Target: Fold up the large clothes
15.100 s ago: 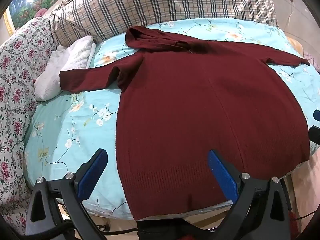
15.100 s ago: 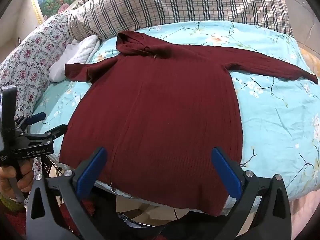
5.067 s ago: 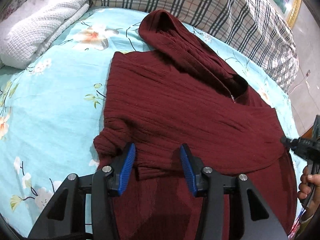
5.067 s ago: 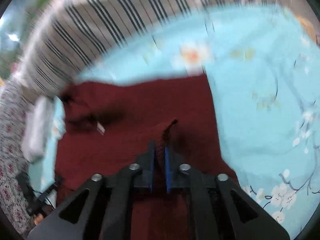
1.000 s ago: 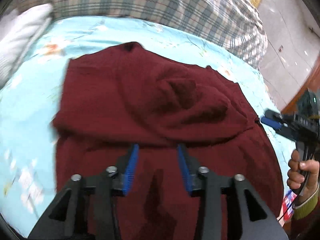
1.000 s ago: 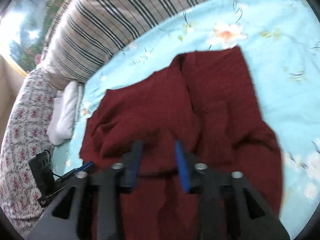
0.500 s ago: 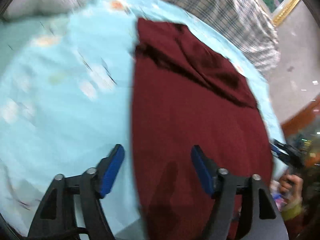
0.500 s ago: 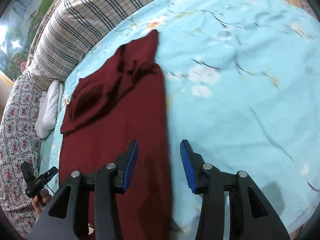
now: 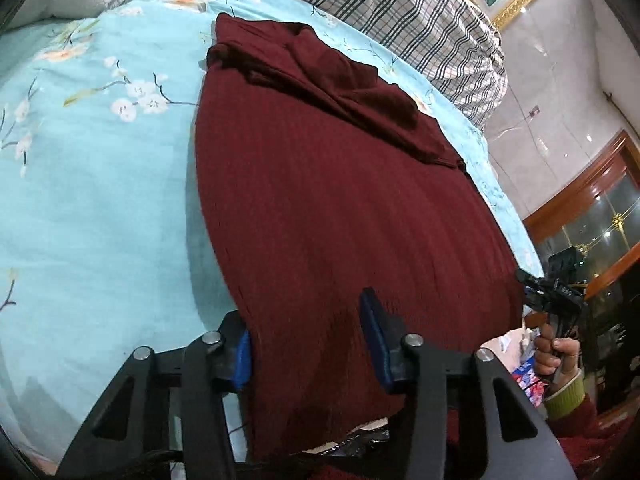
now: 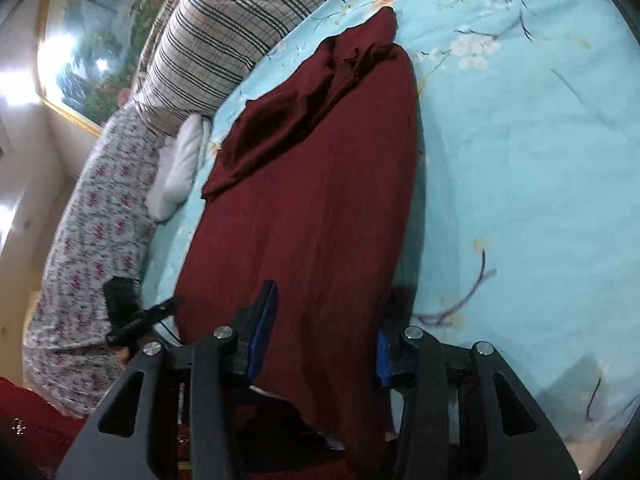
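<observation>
Bed with pale-blue floral sheet (image 9: 100, 184); plaid pillows (image 9: 420, 16) at head; gilt-framed landscape painting (image 10: 92, 52) on wall; wood-trimmed glass cabinet (image 9: 600, 216) beyond

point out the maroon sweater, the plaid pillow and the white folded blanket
maroon sweater (image 9: 340, 208), left wrist view, middle of the flat body panel
plaid pillow (image 9: 420, 12), left wrist view, its striped top face near the headboard
white folded blanket (image 10: 182, 160), right wrist view, middle of the folded bundle
</observation>
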Available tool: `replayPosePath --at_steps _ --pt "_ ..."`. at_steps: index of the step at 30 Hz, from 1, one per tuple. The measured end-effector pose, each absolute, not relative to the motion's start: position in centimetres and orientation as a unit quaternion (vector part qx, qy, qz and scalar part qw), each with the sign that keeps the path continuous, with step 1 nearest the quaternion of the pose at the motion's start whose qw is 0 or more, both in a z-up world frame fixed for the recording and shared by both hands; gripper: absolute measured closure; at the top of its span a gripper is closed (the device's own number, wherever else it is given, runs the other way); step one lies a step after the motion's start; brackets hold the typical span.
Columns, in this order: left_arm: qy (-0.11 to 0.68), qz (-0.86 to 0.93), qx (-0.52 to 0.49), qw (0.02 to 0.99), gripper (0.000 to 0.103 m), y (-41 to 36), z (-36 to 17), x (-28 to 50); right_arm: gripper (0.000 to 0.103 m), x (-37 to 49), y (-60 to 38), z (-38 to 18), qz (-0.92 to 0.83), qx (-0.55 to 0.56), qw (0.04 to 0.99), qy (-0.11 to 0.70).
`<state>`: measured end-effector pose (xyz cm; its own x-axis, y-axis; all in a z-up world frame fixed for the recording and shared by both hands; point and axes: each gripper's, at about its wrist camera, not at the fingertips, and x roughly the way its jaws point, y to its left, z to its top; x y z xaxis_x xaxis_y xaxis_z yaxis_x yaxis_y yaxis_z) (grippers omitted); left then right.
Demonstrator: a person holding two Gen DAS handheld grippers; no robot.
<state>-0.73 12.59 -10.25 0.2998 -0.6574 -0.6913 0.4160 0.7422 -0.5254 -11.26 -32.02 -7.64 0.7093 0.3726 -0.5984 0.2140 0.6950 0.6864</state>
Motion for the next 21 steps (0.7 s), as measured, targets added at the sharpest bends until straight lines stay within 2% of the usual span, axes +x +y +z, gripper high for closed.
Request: replayPosePath --at_steps 1,6,9,11,13,21 --pt "0.487 -0.340 -0.124 0.795 0.059 12.6 -10.2 -0.9 0.068 -11.3 -32.0 -7.8 0.047 0.389 0.838 0.379" --pt "0.491 -0.346 -0.108 0.792 0.071 11.7 -10.2 -1.0 0.070 -11.4 -31.2 -7.7 0.047 0.376 0.841 0.385" --pt "0.493 -0.350 -0.102 0.790 0.081 11.2 -10.5 -1.3 0.075 -11.7 -30.9 -7.9 0.055 0.369 0.841 0.391" --pt "0.493 -0.348 -0.100 0.791 0.094 11.0 -10.6 -1.0 0.079 -11.8 -30.6 -8.0 0.064 0.363 0.842 0.393" --pt "0.489 -0.344 -0.100 0.795 0.095 10.9 -10.5 -1.0 0.095 -11.9 -30.5 -8.4 0.066 0.359 0.842 0.398" --pt "0.439 -0.338 -0.142 0.820 0.097 11.6 -7.1 -0.6 0.098 -11.9 -30.5 -6.3 0.082 0.360 0.857 0.358"
